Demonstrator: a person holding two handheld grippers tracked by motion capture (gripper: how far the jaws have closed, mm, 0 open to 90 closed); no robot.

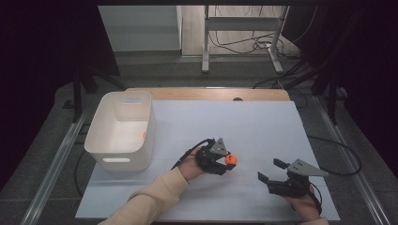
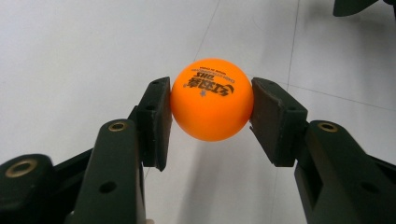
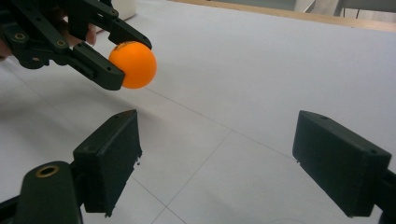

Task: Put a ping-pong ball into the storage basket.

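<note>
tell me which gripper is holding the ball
The left gripper: its jaws clamp the orange ball. The right gripper is open with nothing between its jaws.

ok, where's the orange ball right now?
Orange ball is clamped in the left gripper just above the white mat, mid-table in the high view, right of the white bin.

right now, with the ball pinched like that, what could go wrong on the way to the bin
1. The left tongs hold the orange ball by two small spots on its smooth round sides, so it may squirt out.
2. The white bin has tall walls; a low carry could clip its rim.
3. An orange thing already lies in the bin, so a dropped ball might bounce.
</note>
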